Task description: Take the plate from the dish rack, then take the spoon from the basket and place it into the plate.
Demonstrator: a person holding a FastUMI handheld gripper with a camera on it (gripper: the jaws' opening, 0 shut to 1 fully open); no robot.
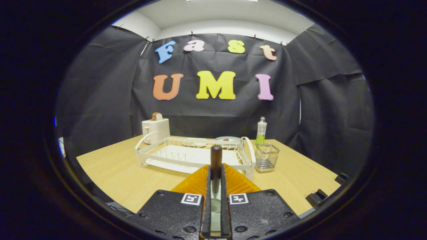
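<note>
Gripper view, claw: we find the gripper (pixel 216 186) at lower centre, fingers drawn narrow and clamped on the spoon (pixel 216 160), one finger at each side of it.
Spoon: held upright between the fingers, its dark wooden handle standing above them at centre frame; a pale part shows low in the gap, probably the bowl end.
Plate: we note a pale disc, likely the plate (pixel 228 138), lying flat just beyond the far right of the rack (pixel 193 155), mid frame; a small dark item rests on it, which we cannot identify.
Basket: wire basket (pixel 266 157) stands right of the rack on the table (pixel 116 173); we cannot tell what it holds.
Other items: toaster (pixel 155 130) behind the rack's left end, bottle (pixel 261 130) behind the basket.
Step in hand: we judge it to be carrying the spoon to the plate.
Method advised: pass over the rack with clearance, come down above the plate's middle, tilt the spoon toward flat, and release only once it is low, so it neither bounces nor slides off.
Risk: the long handle may catch on the rack wires.
</note>
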